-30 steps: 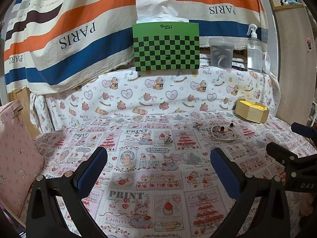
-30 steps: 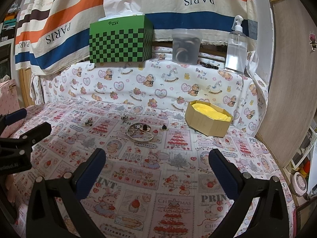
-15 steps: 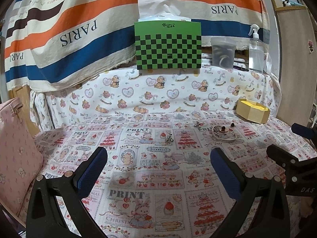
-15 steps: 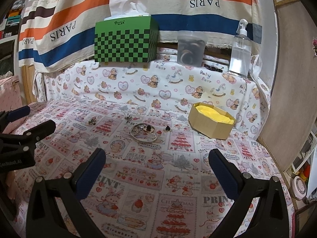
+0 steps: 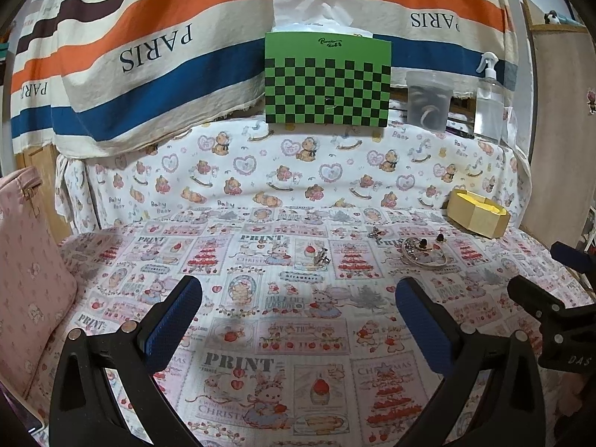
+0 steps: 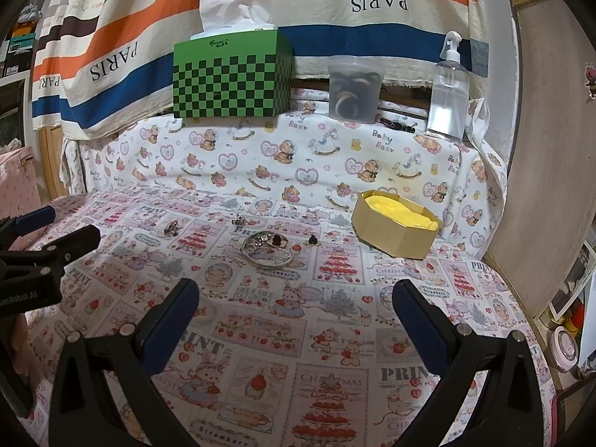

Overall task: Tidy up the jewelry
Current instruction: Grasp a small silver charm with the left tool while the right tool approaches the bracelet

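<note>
left wrist view first, going left to right: pink bag (image 5: 29, 279) at the far left edge, then the left tool (image 5: 298, 309) hanging over the printed cloth (image 5: 260, 298) on the desk with its fingers spread wide and nothing between them, so it's released. past it there's a small silvery earring-type piece (image 5: 322, 255) lying alone, another tiny one (image 5: 375, 231) further back, then the bangle (image 5: 424, 253) flat on the cloth with a few small bits inside its ring and a dark stud (image 5: 440, 238) just beside it. the yellow-lined box (image 5: 476, 216) sits back right, well apart from the pile, mouth up, which i'd guess is where everything's meant to go. right wrist view: the right tool (image 6: 294, 309) is also wide apart and empty, aimed roughly at the bangle (image 6: 266, 251). the bangle is a ring lying flat, so no real pointing direction; it looks stretched left-right but that's likely just the viewing angle. box (image 6: 395, 229) has its long side running left-near to right-far. nothing's been picked up yet as far as i can tell, both tools hang back near the front edge, probably lining up.
</note>
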The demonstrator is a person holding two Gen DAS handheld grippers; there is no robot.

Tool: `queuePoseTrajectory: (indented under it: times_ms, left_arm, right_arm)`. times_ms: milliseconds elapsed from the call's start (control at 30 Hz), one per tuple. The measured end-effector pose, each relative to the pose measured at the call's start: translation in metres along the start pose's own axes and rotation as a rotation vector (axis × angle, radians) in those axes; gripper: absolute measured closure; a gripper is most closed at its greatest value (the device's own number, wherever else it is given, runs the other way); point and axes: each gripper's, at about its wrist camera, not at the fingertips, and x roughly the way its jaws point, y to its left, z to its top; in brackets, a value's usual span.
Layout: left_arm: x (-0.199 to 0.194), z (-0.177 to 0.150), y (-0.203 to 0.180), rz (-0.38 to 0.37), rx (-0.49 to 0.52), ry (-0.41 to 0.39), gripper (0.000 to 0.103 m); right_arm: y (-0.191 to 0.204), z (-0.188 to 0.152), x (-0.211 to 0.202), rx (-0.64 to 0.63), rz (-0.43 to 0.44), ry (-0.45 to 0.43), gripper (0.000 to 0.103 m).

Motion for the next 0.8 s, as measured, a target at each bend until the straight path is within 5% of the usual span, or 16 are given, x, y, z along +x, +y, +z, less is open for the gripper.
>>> queuePoseTrajectory:
  times_ms: [367, 500, 600, 700, 800]
  left_arm:
    - [0.003, 0.014, 0.000, 0.035, 0.030, 0.040, 0.000]
    - [0.018, 0.043, 0.012, 0.014, 0.009, 0.140, 0.002]
    - [0.043, 0.061, 0.028, 0.015, -0.075, 0.230, 0.034]
    - [0.075, 0.071, 0.033, 0.014, -0.101, 0.356, 0.062]
    - [0.102, 0.072, 0.035, -0.062, -0.153, 0.440, 0.069]
  right_arm:
    - [-0.005, 0.007, -0.006, 0.025, -0.012, -0.042, 0.000]
    - [-0.011, 0.025, -0.005, -0.009, -0.028, -0.026, 0.000]
    - [-0.020, 0.042, -0.002, 0.013, -0.007, -0.015, 0.002]
    - [-0.027, 0.058, 0.006, 0.037, 0.001, 0.001, 0.016]
    - [-0.032, 0.069, 0.023, 0.053, 0.027, 0.046, 0.034]
